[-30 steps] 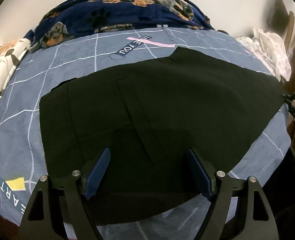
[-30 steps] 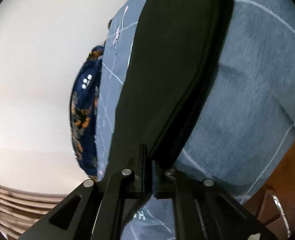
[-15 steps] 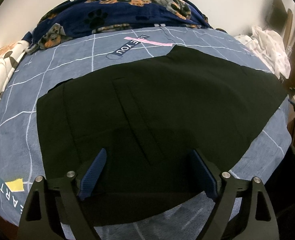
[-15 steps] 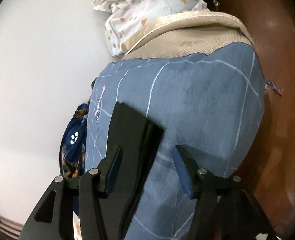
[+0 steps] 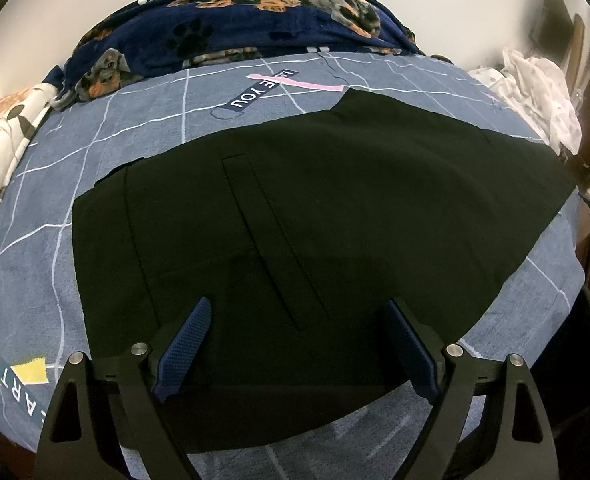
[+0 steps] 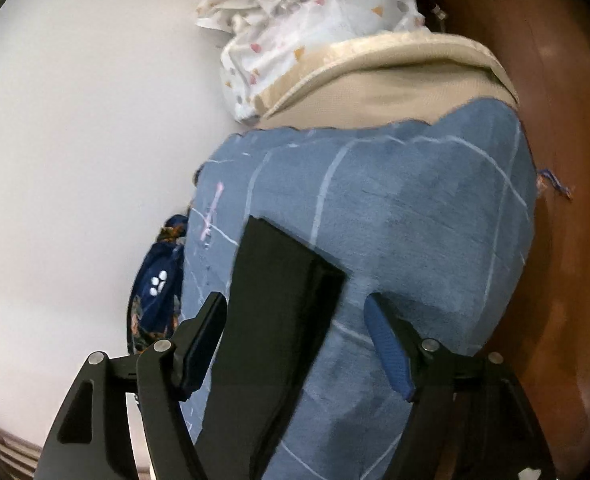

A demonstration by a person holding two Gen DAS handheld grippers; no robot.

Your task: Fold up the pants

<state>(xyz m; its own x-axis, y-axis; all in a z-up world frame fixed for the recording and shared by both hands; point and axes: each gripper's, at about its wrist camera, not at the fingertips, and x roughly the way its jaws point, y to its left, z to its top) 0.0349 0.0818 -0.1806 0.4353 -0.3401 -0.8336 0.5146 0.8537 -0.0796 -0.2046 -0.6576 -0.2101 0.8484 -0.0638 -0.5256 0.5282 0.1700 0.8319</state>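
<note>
now the black pants [image 5: 315, 232] lie flat on the blue bed sheet [image 5: 27, 264] and fill the middle of the left wrist view, from the left part of the frame up to the right edge. the left gripper [image 5: 299, 344] is at the bottom of this frame with its jaws released and wide apart. the lower part of the pants is seen between the two blue pads [image 5: 185, 350], but the pads do not press on the cloth, and nothing is grasped.

in the right wrist view one narrow end of the pants [image 6: 279, 308] comes up from the bottom centre of the frame and stops near the middle. the right gripper [image 6: 299, 340] has just been opening its jaws. the cloth is between them, closer to the left finger, and no pad presses on it, so it is released.

a dark blue blanket with dog pictures [image 5: 231, 28] is at the top of the left wrist frame. a white dotted cloth [image 6: 295, 20] is at the top of the right wrist frame, above a beige mattress edge [image 6: 395, 76].
</note>
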